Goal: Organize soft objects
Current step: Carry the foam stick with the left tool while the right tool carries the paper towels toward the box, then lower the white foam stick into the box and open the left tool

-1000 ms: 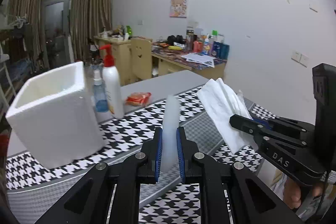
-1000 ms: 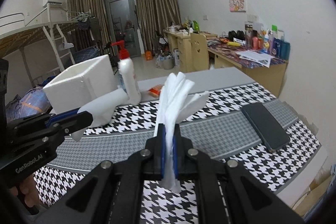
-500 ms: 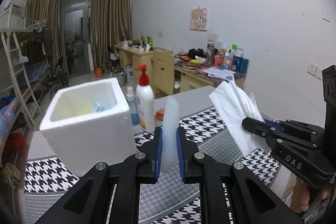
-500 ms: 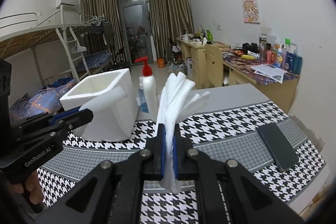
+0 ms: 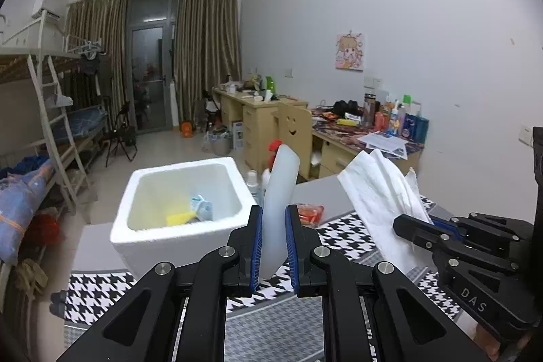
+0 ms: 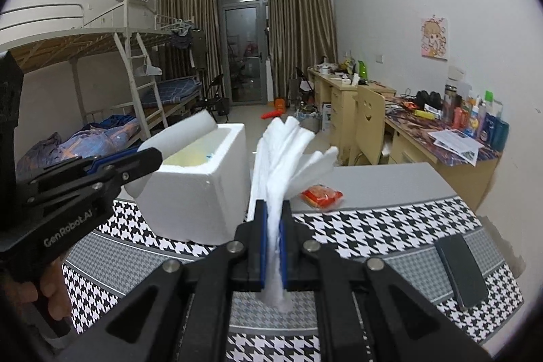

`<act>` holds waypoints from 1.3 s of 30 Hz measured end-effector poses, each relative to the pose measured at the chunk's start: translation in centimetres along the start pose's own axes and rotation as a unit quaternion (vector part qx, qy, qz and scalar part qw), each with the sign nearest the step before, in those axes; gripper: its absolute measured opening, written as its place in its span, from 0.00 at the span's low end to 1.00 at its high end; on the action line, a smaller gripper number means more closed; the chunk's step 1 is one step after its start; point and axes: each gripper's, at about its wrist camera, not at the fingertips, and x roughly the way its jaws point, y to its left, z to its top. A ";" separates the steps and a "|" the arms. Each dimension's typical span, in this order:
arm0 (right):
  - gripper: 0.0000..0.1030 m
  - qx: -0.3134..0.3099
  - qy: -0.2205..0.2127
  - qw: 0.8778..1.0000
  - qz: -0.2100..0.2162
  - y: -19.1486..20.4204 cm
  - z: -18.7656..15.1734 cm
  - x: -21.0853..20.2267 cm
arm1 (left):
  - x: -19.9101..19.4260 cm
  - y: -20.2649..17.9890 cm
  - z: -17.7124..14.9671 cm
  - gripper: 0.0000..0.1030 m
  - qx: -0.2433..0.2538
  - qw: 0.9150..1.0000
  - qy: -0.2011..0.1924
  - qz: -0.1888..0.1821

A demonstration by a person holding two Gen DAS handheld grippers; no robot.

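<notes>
A: Start at the jaws. What does each one have?

B: Two grippers, one soft thing apiece. The left gripper [image 5: 273,236] is clenched on a pale foam slab [image 5: 279,195] that stands upright between its blue pads. The right gripper [image 6: 271,246] is clamped tight on a wad of white tissue [image 6: 281,155], folds fanning out above the pads and a tuft poking out below.

A: Where are those two relative to the box?

B: One white foam box [image 5: 183,236] stands on the houndstooth tabletop [image 6: 390,226]. Both pieces are held up in the air near it; in the right wrist view the slab's far end [image 6: 190,131] overlaps the box's rim. Inside the box I count a yellow piece [image 5: 180,217] and a light blue one [image 5: 203,209].

A: Anything else around?

B: One orange packet [image 6: 320,195] behind the tissue, one dark phone [image 6: 461,270] flat at the right side, and bottles [image 5: 253,184] beyond the box, mostly hidden by the slab, so no sure count. A hand [image 6: 51,294] grips the left handle.
</notes>
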 end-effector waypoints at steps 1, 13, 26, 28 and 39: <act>0.09 0.000 0.001 1.000 0.000 0.1 0.2 0.1 | 0.1 0.3 0.2 0.14 -0.001 1.000 -0.001 0.003; 0.09 -0.029 -0.001 1.000 0.002 2.3 2.4 2.4 | 2.5 2.1 2.7 0.14 -0.007 0.999 0.000 0.052; 0.09 -0.033 0.018 0.999 0.035 3.1 4.6 5.3 | 5.4 4.4 3.7 0.14 -0.027 0.996 0.020 0.084; 0.09 -0.032 0.024 0.998 0.039 3.3 4.8 5.8 | 5.9 4.9 3.8 0.14 -0.032 0.995 0.021 0.089; 0.09 -0.039 0.033 0.998 0.043 4.5 5.6 7.6 | 9.0 6.8 3.6 0.16 -0.039 0.993 0.040 0.101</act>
